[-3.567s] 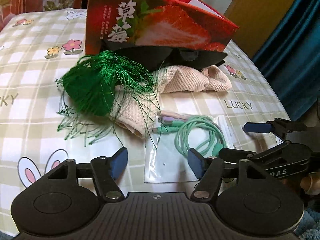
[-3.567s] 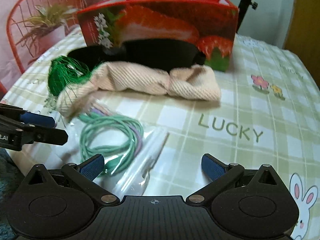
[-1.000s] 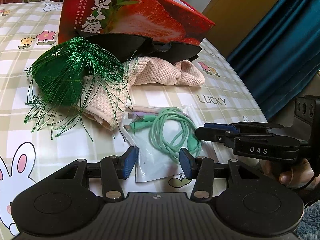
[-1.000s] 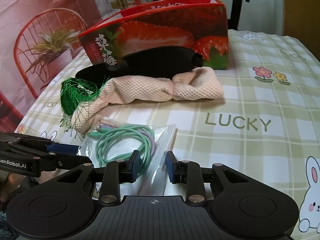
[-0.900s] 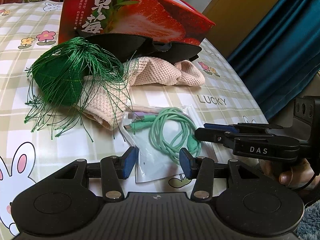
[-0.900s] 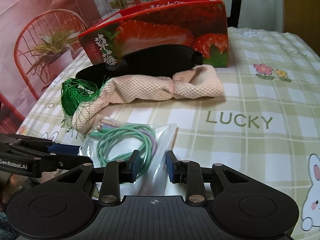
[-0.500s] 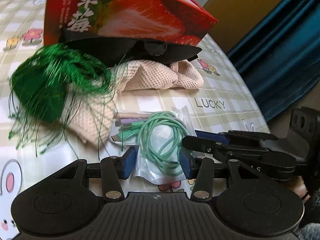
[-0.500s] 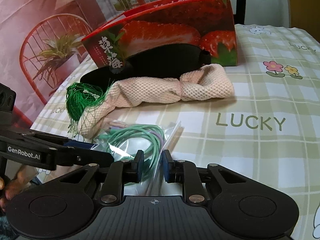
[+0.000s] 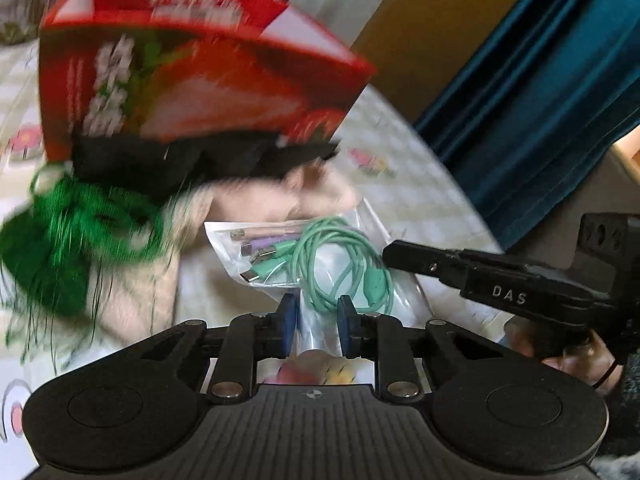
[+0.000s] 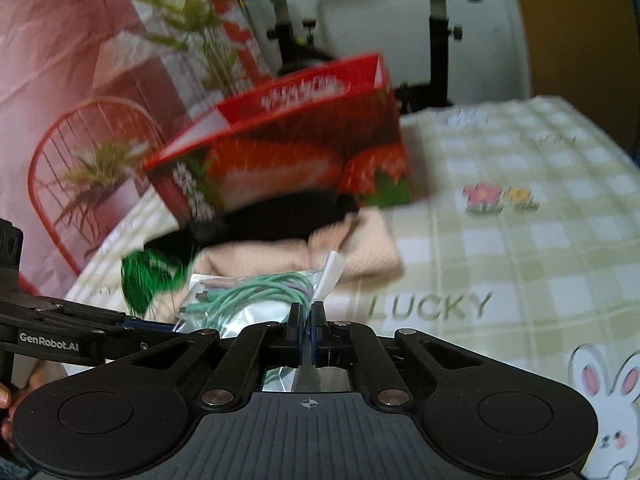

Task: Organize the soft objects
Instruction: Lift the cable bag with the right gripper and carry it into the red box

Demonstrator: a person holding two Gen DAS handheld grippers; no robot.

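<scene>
Bag [image 9: 320,264] lifted off cloth; R tool [image 10: 307,320] clamped; L tool [image 9: 313,320] closing

One strawberry box [image 9: 192,80], one clear cable bag [image 9: 320,264], one green tassel bundle [image 9: 60,240], one pink knit cloth [image 10: 352,256].

Black plastic tongs [image 9: 312,322] with blue pads [image 9: 289,320], silver screws, white "DAS" lettering.
</scene>
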